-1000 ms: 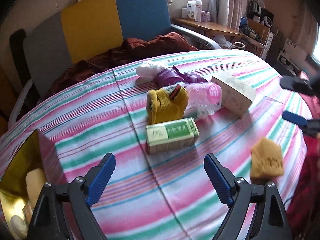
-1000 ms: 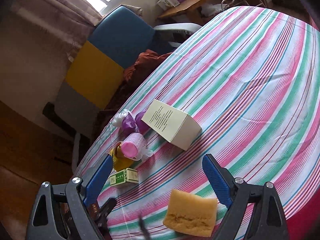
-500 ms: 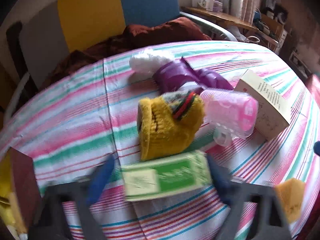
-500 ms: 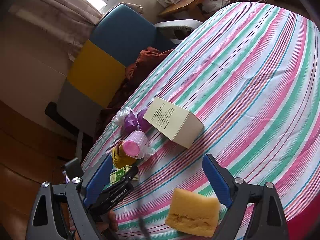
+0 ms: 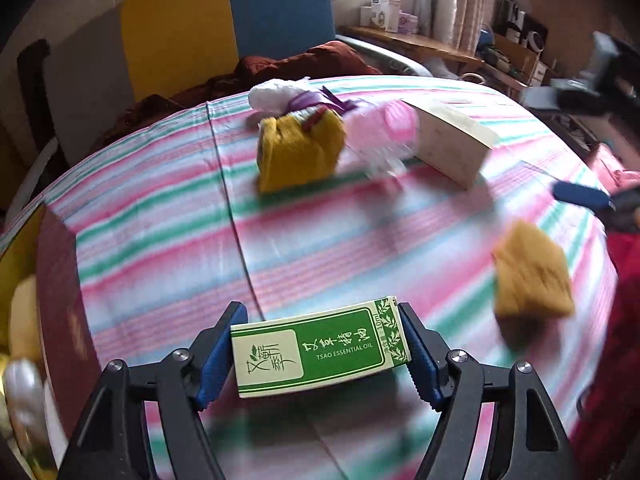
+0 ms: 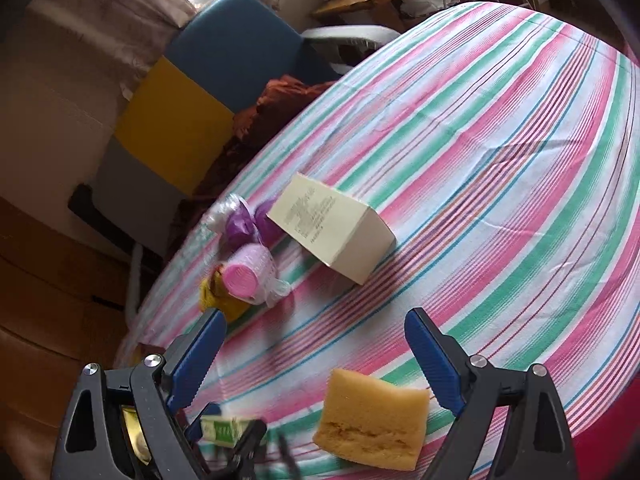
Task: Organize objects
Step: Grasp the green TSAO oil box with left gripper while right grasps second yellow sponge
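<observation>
- Left wrist view: left gripper [image 5: 320, 354] clamps the green box [image 5: 320, 350]; background smeared, gold-lined container [image 5: 24, 280] cut off lower left.
- Right gripper [image 6: 316, 356] gapes wide, holding nothing, sponge [image 6: 370, 418] below it.

In the left wrist view motion blur smears the pile at twelve o'clock: yellow sock [image 5: 298, 154], pink roll [image 5: 380, 126] and cream box [image 5: 452, 146], whose print cannot be read. The sponge [image 5: 530, 276] at three o'clock is smeared too. The red box [image 5: 60, 312] at nine o'clock is cut by the edge. In the right wrist view the green carton [image 6: 222, 430] is half hidden at six o'clock.
</observation>
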The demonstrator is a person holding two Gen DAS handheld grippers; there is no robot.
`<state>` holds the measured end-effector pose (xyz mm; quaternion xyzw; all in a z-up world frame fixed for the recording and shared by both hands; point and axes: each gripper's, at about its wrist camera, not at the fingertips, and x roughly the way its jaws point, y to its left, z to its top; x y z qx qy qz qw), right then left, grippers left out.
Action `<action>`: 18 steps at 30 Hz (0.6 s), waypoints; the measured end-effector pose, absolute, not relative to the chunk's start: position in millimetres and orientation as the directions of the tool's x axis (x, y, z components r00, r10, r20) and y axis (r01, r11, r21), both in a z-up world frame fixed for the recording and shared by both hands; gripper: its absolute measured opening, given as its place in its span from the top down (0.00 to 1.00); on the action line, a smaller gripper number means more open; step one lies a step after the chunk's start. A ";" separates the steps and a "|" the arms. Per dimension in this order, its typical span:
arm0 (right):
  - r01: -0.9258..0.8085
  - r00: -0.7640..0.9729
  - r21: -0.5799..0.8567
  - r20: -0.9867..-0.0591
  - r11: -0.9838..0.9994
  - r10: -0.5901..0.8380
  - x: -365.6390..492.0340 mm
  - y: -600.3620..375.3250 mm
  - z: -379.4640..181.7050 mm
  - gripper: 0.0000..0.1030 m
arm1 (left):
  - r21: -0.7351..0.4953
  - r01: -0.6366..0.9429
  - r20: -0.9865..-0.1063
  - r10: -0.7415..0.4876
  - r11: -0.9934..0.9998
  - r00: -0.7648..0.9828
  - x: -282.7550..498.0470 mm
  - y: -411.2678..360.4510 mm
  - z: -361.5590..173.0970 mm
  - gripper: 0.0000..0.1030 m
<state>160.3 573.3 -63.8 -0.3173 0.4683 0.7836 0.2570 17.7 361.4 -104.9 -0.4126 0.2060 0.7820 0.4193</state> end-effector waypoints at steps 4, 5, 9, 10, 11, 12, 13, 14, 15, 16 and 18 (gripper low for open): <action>-0.740 -0.505 0.405 -0.862 -0.537 0.047 133.1 567.4 -72.1 0.10 | -0.019 -0.846 -0.809 0.506 -0.533 -0.301 32.9 348.6 -105.6 0.28; -0.733 -0.461 0.349 -0.886 -0.584 0.049 126.5 564.6 -70.6 0.10 | -0.015 -0.851 -0.807 0.509 -0.525 -0.300 33.6 347.5 -106.9 0.28; -0.619 -0.320 0.169 -0.946 -0.767 0.050 107.1 546.4 -66.0 0.10 | 0.011 -0.861 -0.784 0.530 -0.509 -0.323 34.9 346.0 -112.2 0.27; -0.590 -0.290 0.137 -0.956 -0.796 0.050 105.1 541.2 -68.4 0.10 | 0.016 -0.861 -0.780 0.532 -0.509 -0.329 35.9 345.8 -112.8 0.27; -0.558 -0.251 0.101 -0.967 -0.823 0.052 102.3 534.8 -72.8 0.10 | 0.011 -0.858 -0.777 0.536 -0.513 -0.330 35.5 345.5 -113.0 0.27; -0.542 -0.230 0.080 -0.972 -0.837 0.055 101.0 531.1 -76.1 0.10 | 0.008 -0.858 -0.776 0.538 -0.514 -0.329 34.7 345.5 -113.5 0.27; -0.523 -0.203 0.057 -0.977 -0.850 0.060 99.1 527.0 -80.7 0.10 | 0.008 -0.859 -0.774 0.541 -0.512 -0.330 34.7 345.3 -113.7 0.27; -0.504 -0.168 0.031 -0.984 -0.863 0.063 96.7 522.6 -87.4 0.10 | 0.008 -0.860 -0.772 0.544 -0.511 -0.330 33.8 344.9 -114.2 0.27; -0.496 -0.147 0.014 -0.987 -0.868 0.068 94.0 519.7 -91.8 0.10 | 0.007 -0.860 -0.770 0.547 -0.510 -0.330 33.3 344.7 -114.5 0.27; -0.486 -0.122 -0.010 -0.989 -0.874 0.079 91.5 517.7 -95.4 0.10 | 0.008 -0.861 -0.768 0.548 -0.508 -0.330 33.3 344.5 -114.4 0.27; -0.469 -0.087 -0.039 -0.992 -0.883 0.090 87.3 515.1 -101.2 0.19 | 0.009 -0.862 -0.767 0.550 -0.507 -0.331 33.8 344.5 -114.7 0.27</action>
